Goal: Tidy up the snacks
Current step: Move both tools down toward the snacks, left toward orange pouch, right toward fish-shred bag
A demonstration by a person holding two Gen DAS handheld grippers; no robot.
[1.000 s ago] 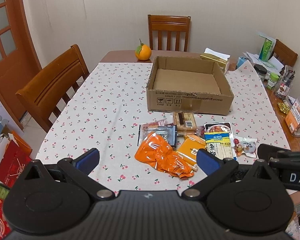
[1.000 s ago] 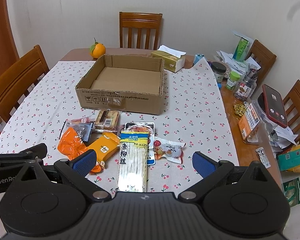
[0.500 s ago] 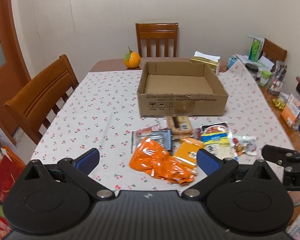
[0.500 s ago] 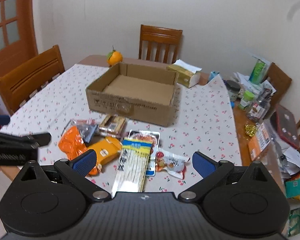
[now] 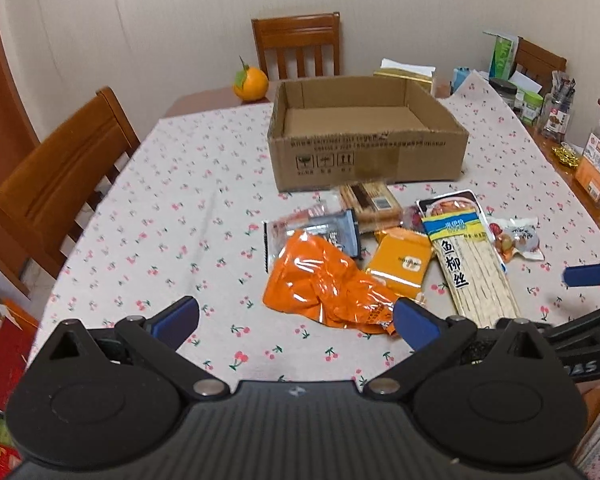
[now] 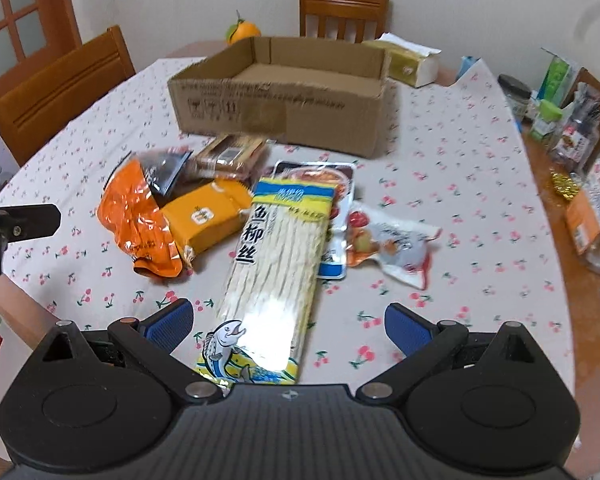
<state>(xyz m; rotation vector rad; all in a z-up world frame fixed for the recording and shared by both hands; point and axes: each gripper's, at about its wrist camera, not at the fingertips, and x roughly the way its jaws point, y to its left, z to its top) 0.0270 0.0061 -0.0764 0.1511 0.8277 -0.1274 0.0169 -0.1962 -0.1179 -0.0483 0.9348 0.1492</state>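
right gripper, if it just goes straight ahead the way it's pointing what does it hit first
Most likely the long fish strip packet, which lies lengthwise between the open fingers of the right gripper. The cardboard box sits farther along the same line. Height above the table is unclear.

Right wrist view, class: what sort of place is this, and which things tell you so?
Most likely a dining room in a home. A table under a cherry-print tablecloth has wooden dining chairs around it, a panelled wooden door stands behind, and jars and packets clutter the table's far side.
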